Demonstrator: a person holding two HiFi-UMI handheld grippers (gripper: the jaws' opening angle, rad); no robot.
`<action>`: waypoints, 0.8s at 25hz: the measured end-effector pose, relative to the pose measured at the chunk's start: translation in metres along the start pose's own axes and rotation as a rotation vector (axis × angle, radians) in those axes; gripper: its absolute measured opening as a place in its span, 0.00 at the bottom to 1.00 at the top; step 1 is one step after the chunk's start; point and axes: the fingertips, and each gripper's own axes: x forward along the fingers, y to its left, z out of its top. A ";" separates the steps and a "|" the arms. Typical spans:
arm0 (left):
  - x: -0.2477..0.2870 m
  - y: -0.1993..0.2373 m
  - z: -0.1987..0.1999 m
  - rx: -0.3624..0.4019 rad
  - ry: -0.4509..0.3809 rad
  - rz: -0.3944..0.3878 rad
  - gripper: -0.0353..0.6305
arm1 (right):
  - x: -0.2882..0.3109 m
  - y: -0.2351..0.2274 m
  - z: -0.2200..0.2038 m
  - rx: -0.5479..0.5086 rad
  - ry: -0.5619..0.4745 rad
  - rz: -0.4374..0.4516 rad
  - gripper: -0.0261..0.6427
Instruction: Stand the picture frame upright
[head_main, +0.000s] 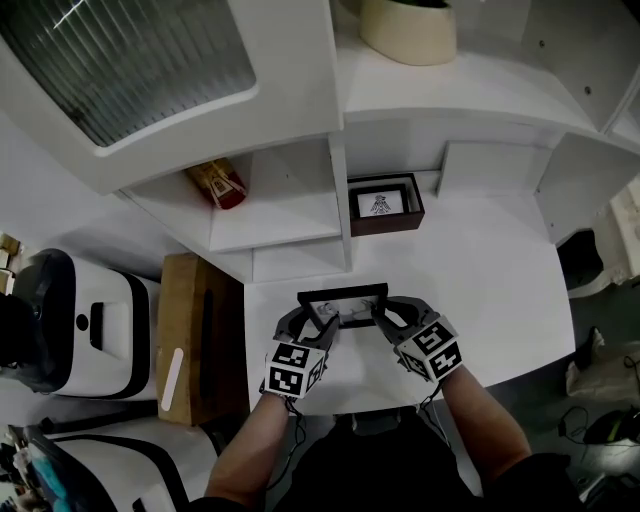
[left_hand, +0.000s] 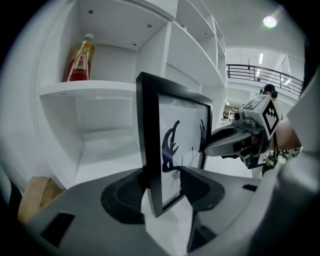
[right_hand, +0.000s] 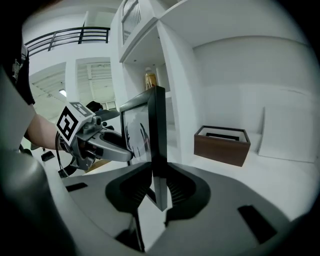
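White desk (head_main: 500, 270) and white shelving (head_main: 290, 190) fill your view, with a brown cardboard box (head_main: 195, 340) just off the desk's left edge. The picture frame (head_main: 345, 300) is near the front edge of the desk, about midway along it, raised on edge with its printed side turned toward you.

Your left gripper (head_main: 318, 318) has the frame's left end. In the left gripper view the black frame (left_hand: 150, 150) stands between the jaws of that gripper (left_hand: 162, 187), one pad against the back and the other against the glass over a dark antler drawing, so the jaws are narrow and clamped on it. Your right gripper (head_main: 390, 315) takes the opposite end. In the right gripper view the frame's edge (right_hand: 159, 130) runs straight down between the jaws of the gripper (right_hand: 159, 182), and both pads look to be pressing on it, though the dark rubber makes the contact hard to read. Each gripper view also catches the other tool on the far end of the frame (the right one (left_hand: 210, 145), the left one (right_hand: 125, 152)).

At the back edge of the desk, touching the shelving's upright divider, lies a brown boxed picture (head_main: 385, 205). A bottle (head_main: 222, 184) lies in the open cubby left of that divider, and a cream bowl (head_main: 410, 30) sits on the shelving's top.
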 end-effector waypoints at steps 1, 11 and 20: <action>0.001 0.002 -0.001 0.004 0.000 0.000 0.38 | 0.002 0.000 0.000 -0.004 0.000 -0.007 0.16; 0.016 0.023 -0.003 0.034 0.013 0.000 0.38 | 0.026 -0.009 -0.001 0.009 0.008 -0.047 0.16; 0.031 0.040 -0.005 0.046 0.028 0.000 0.38 | 0.047 -0.020 -0.003 0.007 0.036 -0.049 0.16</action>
